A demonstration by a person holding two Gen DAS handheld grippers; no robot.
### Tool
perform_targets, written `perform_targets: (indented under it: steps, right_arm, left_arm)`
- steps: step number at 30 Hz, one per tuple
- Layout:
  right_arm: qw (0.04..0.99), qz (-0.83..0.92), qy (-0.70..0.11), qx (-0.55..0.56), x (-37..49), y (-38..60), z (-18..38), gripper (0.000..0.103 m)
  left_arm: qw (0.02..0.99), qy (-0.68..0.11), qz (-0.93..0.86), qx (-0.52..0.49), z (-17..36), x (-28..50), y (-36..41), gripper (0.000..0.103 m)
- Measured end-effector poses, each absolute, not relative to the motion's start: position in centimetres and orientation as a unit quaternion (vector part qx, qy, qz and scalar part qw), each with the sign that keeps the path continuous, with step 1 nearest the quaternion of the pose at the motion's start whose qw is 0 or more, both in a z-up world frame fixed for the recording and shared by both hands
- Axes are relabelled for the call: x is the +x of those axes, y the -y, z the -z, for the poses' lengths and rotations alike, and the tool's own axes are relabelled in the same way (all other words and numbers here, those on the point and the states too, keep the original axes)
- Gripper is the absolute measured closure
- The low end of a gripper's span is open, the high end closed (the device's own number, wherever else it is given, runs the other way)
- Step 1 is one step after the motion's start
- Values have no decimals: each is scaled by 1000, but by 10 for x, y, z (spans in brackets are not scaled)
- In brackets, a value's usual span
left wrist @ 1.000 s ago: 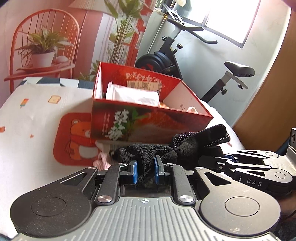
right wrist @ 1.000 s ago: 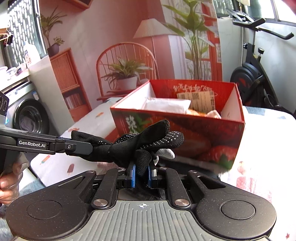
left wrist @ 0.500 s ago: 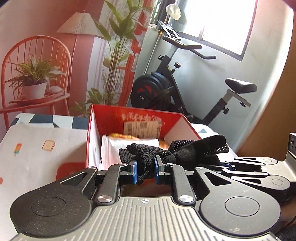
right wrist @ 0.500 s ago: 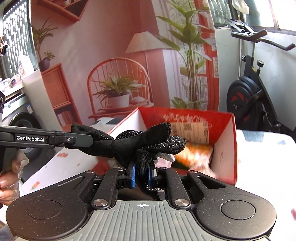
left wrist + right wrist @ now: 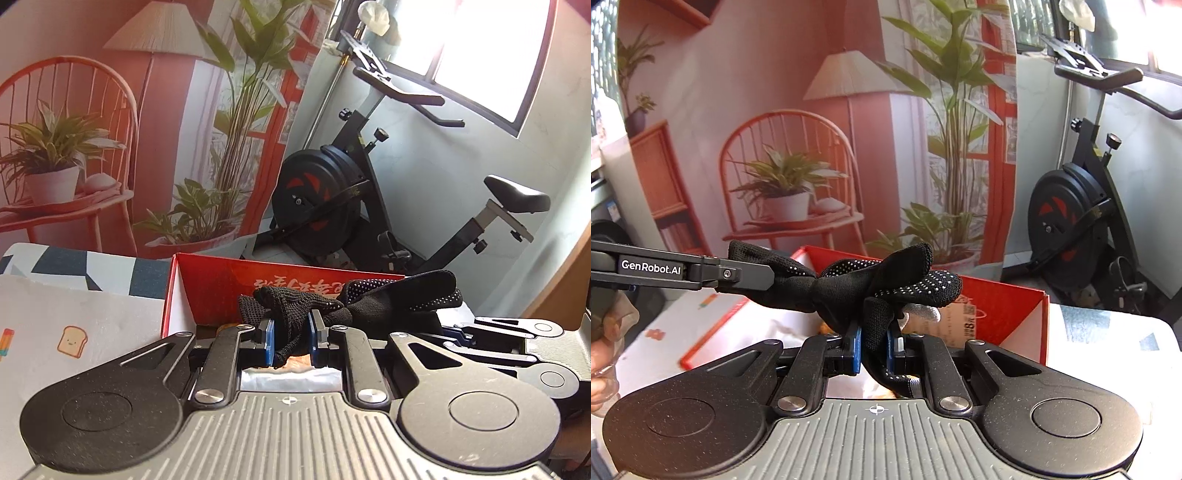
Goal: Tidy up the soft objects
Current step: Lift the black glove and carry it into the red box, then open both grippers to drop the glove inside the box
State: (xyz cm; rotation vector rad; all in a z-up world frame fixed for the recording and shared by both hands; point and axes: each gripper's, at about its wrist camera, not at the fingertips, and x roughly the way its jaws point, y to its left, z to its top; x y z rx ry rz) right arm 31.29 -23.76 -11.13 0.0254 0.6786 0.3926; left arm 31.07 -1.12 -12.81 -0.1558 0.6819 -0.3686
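A black knit glove (image 5: 373,301) with white grip dots hangs stretched between both grippers, above an open red cardboard box (image 5: 221,284). My left gripper (image 5: 291,341) is shut on the glove's cuff end. My right gripper (image 5: 873,343) is shut on the glove (image 5: 886,280) near its fingers. In the right wrist view the left gripper (image 5: 753,275) comes in from the left, clamped on the cuff. The box (image 5: 1004,314) lies just under and beyond the glove. White and orange packets show in the box (image 5: 291,376); most of its inside is hidden by the grippers.
The box stands on a white cloth (image 5: 74,332) printed with toast and popsicle figures. An exercise bike (image 5: 332,199) stands behind the table to the right. A printed backdrop with a red chair and plants (image 5: 790,192) fills the back.
Both grippers have risen and moved forward together with the glove, from in front of the box's front wall to above its open top. Both grips are unchanged.
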Motion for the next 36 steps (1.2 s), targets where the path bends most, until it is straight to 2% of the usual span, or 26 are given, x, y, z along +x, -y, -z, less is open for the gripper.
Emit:
perform_targets:
  steps: [10,16,22,24,27,36]
  right_arm:
    - [910,-180,-372,25,357,243,146,90]
    - [910,-152,-385,14,365,245,159,81]
    - [914,-141,-380,1,356,245,154,78]
    - [915,-138,-378,4,350,246,151,77]
    - [917,-134,-375,10,338,249,145,76]
    - [923,-126,-364,15,287,253,133,73]
  left_arm:
    - [910,-370,175,-69,156,352,19,84]
    - [908,-383,158,-66,165,363,19,82]
    - [914,-371,156,-55,154,351,16,72]
    - [917,-364,155,-51,148,344,15,58]
    - [923,-353,151,-42,140,331,11,53]
    - [925,-347,148,-36,131,281,-3,48]
